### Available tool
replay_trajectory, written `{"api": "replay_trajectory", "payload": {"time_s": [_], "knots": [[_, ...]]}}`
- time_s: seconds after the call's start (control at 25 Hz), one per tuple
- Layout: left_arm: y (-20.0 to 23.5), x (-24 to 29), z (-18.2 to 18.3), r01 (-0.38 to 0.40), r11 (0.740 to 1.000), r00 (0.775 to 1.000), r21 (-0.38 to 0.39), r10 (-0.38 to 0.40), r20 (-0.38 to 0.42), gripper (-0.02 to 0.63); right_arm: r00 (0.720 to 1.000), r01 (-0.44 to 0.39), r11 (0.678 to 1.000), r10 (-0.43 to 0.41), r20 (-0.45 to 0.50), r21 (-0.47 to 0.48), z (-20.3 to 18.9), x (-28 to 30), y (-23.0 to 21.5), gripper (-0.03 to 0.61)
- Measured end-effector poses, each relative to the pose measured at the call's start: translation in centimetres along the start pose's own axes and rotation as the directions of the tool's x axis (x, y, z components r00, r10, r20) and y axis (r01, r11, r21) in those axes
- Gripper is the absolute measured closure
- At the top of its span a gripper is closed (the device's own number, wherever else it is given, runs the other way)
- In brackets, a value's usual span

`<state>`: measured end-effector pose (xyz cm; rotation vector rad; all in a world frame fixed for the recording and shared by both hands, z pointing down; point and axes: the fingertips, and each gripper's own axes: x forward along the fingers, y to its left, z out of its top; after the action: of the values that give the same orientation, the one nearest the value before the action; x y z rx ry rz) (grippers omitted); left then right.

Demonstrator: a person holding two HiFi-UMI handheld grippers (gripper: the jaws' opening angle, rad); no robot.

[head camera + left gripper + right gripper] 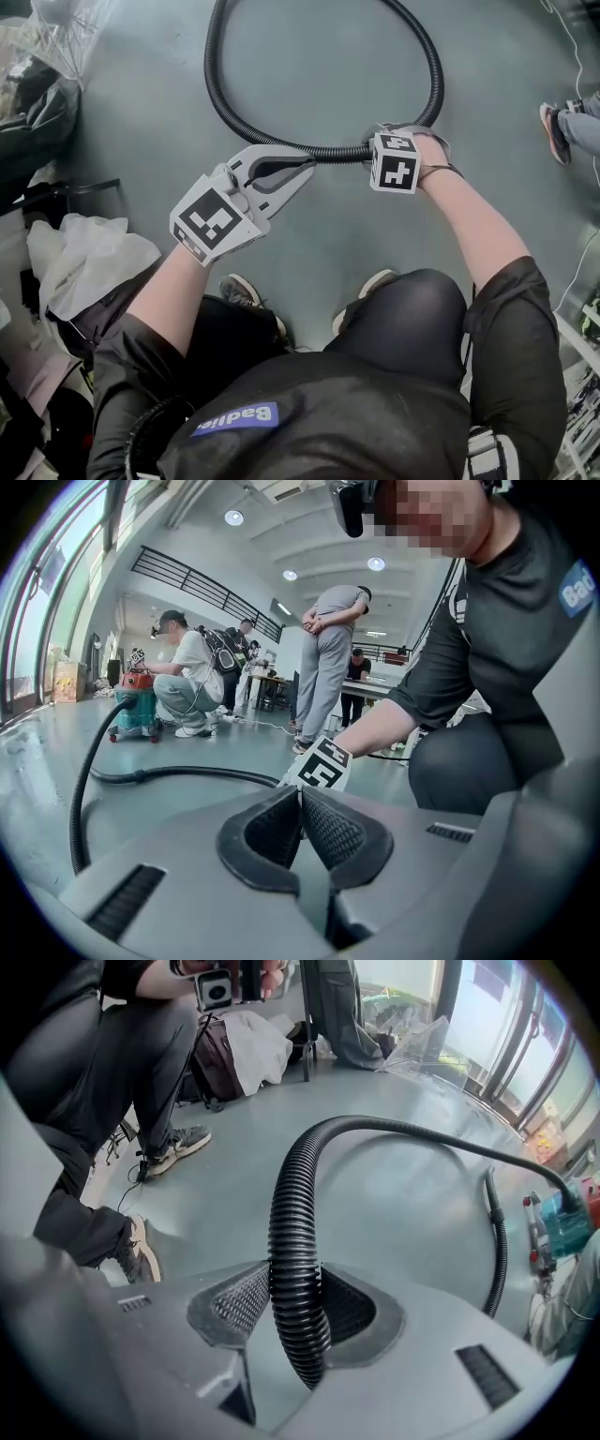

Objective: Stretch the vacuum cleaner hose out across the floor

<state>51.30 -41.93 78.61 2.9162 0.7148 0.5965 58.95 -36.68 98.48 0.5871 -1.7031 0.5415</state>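
While the right gripper [296,1277] clamps the black vacuum hose [432,58], the left gripper [300,797] sits nearby, jaws together, empty; the hose lies looped on the floor [319,75]; stretching looks barely begun; next, pulling the held section away should open the loop.

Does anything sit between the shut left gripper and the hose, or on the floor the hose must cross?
Nothing visible does. The left gripper sits close beside the hose, with only bare floor between; the right gripper is clamped on it. Around the loop the floor is bare; a shoe lies off at the right edge.
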Motion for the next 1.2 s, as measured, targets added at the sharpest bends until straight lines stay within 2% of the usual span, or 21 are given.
{"api": "replay_trajectory", "payload": {"time_s": [0.08, 0.2, 0.36, 0.44, 0.6, 0.68, 0.76, 0.92, 1.0, 1.04, 1.08, 1.12, 1.2], "knots": [[-0.1, -0.5, 0.8, 0.006, 0.999, 1.0, -0.046, -0.005, 0.017, 0.606, 0.999, -0.035, 0.999, 0.035, 0.004, 0.003, 0.7, -0.5, 0.3, 0.407], [-0.5, -2.1, 1.9, 0.01, 0.988, 0.998, -0.155, 0.0, 0.063, 0.606, 0.996, -0.09, 0.996, 0.09, 0.02, 0.015, 2.6, -0.9, 1.3, 0.408], [1.1, -3.4, 0.9, -0.047, 0.967, 0.996, -0.251, 0.063, 0.059, 0.606, 0.992, -0.114, 0.992, 0.112, 0.05, 0.046, 5.4, -1.6, 0.8, 0.408], [1.7, -4.3, 0.6, -0.068, 0.948, 0.994, -0.312, 0.09, 0.059, 0.606, 0.99, -0.128, 0.988, 0.123, 0.069, 0.086, 6.8, -3.0, 0.3, 0.408], [0.7, -7.8, -0.7, -0.141, 0.892, 0.989, -0.429, 0.149, -0.015, 0.604, 0.983, -0.156, 0.971, 0.135, 0.121, 0.182, 9.9, -7.3, 0.2, 0.408], [-0.6, -9.4, -1.2, -0.162, 0.846, 0.986, -0.508, 0.164, -0.04, 0.604, 0.98, -0.163, 0.961, 0.132, 0.146, 0.222, 11.5, -9.6, 0.9, 0.41], [-2.2, -10.2, -1.3, -0.157, 0.777, 0.985, -0.61, 0.171, -0.034, 0.588, 0.977, -0.177, 0.948, 0.136, 0.166, 0.263, 13.0, -11.8, 2.3, 0.41], [-3.8, -9.4, -1.8, -0.115, 0.589, 0.977, -0.8, 0.215, 0.018, 0.492, 0.958, -0.253, 0.901, 0.183, 0.22, 0.351, 15.7, -15.4, 6.0, 0.411], [-3.7, -8.5, -1.9, -0.073, 0.49, 0.966, -0.869, 0.251, 0.06, 0.434, 0.958, -0.259, 0.883, 0.183, 0.221, 0.392, 16.4, -16.5, 7.2, 0.413], [-3.6, -8.2, -1.7, -0.045, 0.448, 0.959, -0.893, 0.269, 0.087, 0.433, 0.963, -0.246, 0.878, 0.172, 0.21, 0.411, 16.3, -16.9, 7.4, 0.414], [-3.7, -8.0, -1.3, -0.019, 0.417, 0.953, -0.909, 0.281, 0.109, 0.43, 0.967, -0.233, 0.873, 0.16, 0.199, 0.429, 16.0, -17.4, 7.6, 0.414], [-4.0, -7.9, -0.9, -0.001, 0.401, 0.95, -0.916, 0.285, 0.124, 0.43, 0.969, -0.224, 0.868, 0.152, 0.193, 0.442, 15.8, -17.9, 7.8, 0.414], [-5.2, -7.8, -0.1, 0.015, 0.388, 0.954, -0.922, 0.272, 0.129, 0.43, 0.971, -0.218, 0.861, 0.146, 0.187, 0.46, 15.2, -19.1, 8.6, 0.414]]}}
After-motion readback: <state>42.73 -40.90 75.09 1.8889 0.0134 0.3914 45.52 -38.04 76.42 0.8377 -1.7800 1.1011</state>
